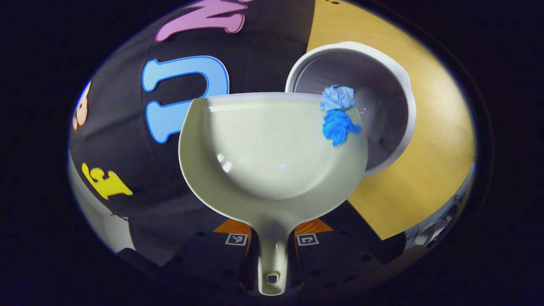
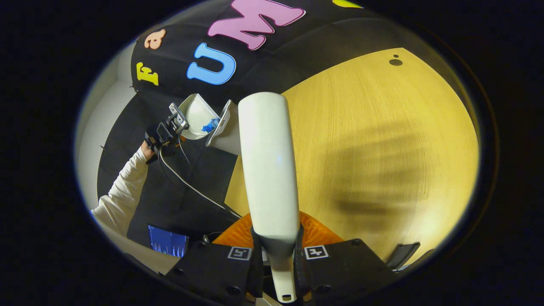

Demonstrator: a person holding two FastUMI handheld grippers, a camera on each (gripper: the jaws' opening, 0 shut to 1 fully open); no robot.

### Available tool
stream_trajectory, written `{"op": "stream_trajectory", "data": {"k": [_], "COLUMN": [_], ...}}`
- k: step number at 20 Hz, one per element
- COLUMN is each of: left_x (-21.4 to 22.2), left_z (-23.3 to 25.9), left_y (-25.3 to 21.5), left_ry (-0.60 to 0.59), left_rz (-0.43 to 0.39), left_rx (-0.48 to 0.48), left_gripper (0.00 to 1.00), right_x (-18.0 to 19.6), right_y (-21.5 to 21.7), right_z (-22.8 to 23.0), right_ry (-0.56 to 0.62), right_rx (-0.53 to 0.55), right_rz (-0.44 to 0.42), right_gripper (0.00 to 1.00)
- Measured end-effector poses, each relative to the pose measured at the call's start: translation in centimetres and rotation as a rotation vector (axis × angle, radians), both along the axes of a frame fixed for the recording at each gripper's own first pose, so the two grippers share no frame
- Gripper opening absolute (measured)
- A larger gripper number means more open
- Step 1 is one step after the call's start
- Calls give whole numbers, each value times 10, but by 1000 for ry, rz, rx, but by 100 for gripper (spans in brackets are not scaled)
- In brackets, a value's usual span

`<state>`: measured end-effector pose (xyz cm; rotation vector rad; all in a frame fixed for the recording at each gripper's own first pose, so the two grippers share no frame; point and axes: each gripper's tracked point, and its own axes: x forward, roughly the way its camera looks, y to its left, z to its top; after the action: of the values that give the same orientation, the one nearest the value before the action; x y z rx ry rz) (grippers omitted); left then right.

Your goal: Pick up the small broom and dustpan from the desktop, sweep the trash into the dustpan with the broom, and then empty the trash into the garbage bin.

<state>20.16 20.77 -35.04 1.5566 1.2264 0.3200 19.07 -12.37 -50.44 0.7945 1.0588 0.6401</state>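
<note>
In the left gripper view, my left gripper [image 1: 272, 240] is shut on the handle of the pale dustpan [image 1: 263, 153], held in the air and tipped forward. Two crumpled blue scraps of trash [image 1: 338, 114] lie at the pan's front right lip, over the mouth of the round white garbage bin [image 1: 391, 85]. In the right gripper view, my right gripper [image 2: 276, 250] is shut on the handle of the small white broom [image 2: 267, 161], which points up and away over the desk. Farther off there, the left gripper [image 2: 163, 134] tilts the dustpan [image 2: 195, 114] against the bin [image 2: 225, 136].
The wooden desktop [image 2: 382, 140] spreads to the right, with a broad shadow on it. A person's white sleeve [image 2: 123, 187] and a cable trail from the left gripper. A lit screen [image 2: 168, 242] sits low on the left. A dark flat object [image 2: 403, 253] lies at the desk's near edge.
</note>
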Motion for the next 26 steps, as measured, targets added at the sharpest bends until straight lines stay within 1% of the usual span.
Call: {"op": "stream_trajectory", "data": {"k": [2,3,4,5,6,7,8,9,10,13,14,15,16,19,21,22,24,25,26], "left_x": [-1,-4,-8,-10,-10,-12,-10,-8,-2,3,4,4,3,8,16,12,0,-9,-23], "left_z": [-2,-8,-7,-10,-9,-12,-7,-3,4,15,20,24,29,21,14,7,-19,-38,-58], "left_y": [7,8,14,15,14,14,12,8,4,-4,-8,-12,-19,-49,-84,-109,-163,-187,-210], "left_ry": [47,71,96,115,128,123,103,62,19,-111,-164,-218,-265,-364,-413,-434,-430,-418,-398], "left_rz": [-112,-151,-176,-199,-213,-218,-207,-192,-185,-177,-163,-132,-95,-25,33,55,120,173,229], "left_rx": [148,215,262,297,310,285,235,173,115,-56,-110,-175,-263,-617,-817,-913,-1083,-1158,-1222], "left_gripper": [26,26,25,26,26,25,27,24,26,25,25,24,25,25,25,25,25,25,23], "right_x": [-2,-2,-3,-4,-4,-5,-6,-6,-6,-1,1,5,9,21,24,24,24,23,23], "right_y": [1,3,4,5,6,6,6,6,5,7,8,11,11,16,18,19,15,12,8], "right_z": [-2,-3,-4,-5,-8,-10,-13,-16,-17,-13,-10,-9,-7,-6,-9,-11,-17,-19,-21], "right_ry": [4,6,7,10,14,22,30,35,43,56,55,52,51,63,74,80,85,86,85], "right_rx": [-5,-11,-15,-18,-23,-31,-44,-54,-57,-54,-59,-61,-61,-69,-82,-94,-141,-173,-207], "right_rz": [2,4,7,9,9,11,12,10,8,-7,-13,-23,-34,-62,-72,-75,-80,-84,-89], "right_gripper": [30,30,30,30,30,30,30,30,30,30,30,30,30,30,30,30,30,30,30]}}
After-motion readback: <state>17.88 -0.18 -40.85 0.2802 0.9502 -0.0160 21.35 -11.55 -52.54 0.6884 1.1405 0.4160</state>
